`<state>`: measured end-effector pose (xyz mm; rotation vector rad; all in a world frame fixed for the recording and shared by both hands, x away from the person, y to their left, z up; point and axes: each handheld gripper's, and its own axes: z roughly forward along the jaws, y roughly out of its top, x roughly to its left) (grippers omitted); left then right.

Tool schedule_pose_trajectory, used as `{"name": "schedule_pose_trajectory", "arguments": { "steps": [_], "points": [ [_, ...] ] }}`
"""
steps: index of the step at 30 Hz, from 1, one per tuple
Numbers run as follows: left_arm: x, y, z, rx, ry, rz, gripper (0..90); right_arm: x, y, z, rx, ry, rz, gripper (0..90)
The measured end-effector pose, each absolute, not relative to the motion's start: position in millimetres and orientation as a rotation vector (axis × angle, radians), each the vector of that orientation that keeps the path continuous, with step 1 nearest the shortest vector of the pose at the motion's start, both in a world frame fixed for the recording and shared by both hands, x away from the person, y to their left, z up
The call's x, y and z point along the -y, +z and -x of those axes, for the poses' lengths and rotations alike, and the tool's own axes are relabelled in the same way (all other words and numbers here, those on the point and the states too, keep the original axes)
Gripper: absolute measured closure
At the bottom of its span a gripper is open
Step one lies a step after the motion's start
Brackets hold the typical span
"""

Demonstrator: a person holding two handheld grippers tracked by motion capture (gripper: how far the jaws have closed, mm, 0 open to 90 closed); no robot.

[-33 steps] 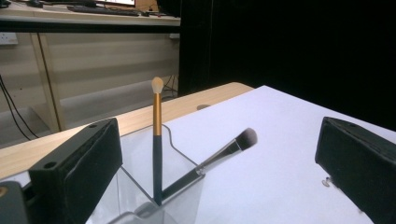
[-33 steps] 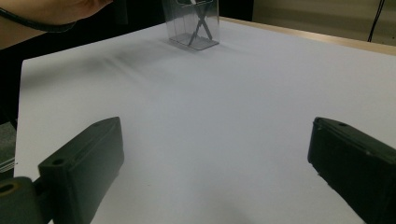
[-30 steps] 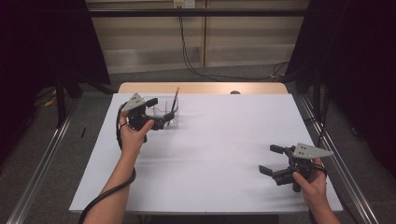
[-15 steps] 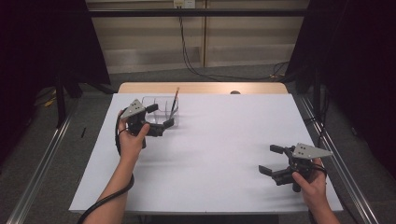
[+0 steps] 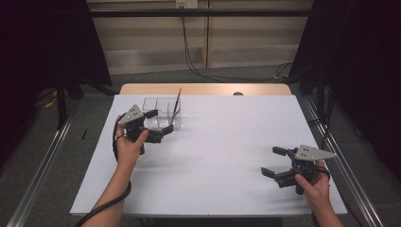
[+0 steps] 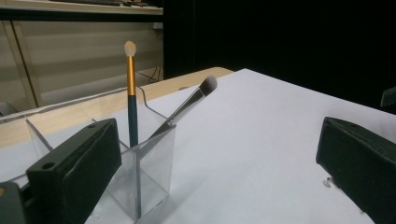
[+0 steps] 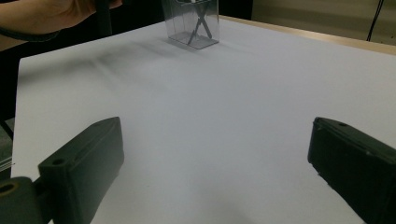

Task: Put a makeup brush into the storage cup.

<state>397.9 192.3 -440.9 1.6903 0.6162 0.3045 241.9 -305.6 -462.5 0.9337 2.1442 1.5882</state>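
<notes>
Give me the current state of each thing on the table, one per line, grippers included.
Clear organizer: upright, brushes in it.
Gold-banded brush: upright, bristles up.
Silver-handled brush: leaning in the organizer, bristles up.
Left gripper: open, beside the organizer, holding nothing.
Right gripper: open, empty, over bare table.

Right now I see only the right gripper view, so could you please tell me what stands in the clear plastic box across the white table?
Observer: Two makeup brushes. The dark-handled brush with a gold ferrule stands upright, and the silver-ferruled brush with a grey tip leans.
Operator: Thank you. Is anything gripping them?
Observer: No. The left hand-held gripper is open, and a corner of the clear plastic box lies just ahead of its jaws.
</notes>
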Motion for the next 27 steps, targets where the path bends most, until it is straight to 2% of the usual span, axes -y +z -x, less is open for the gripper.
{"name": "schedule_pose_trajectory", "arguments": {
  "steps": [27],
  "points": [
    [-202, -447, -368, -0.582, 0.272, -1.725, 0.1, 302, -463, -242, -2.155, 1.589, -0.925, 3.2]
  ]
}}
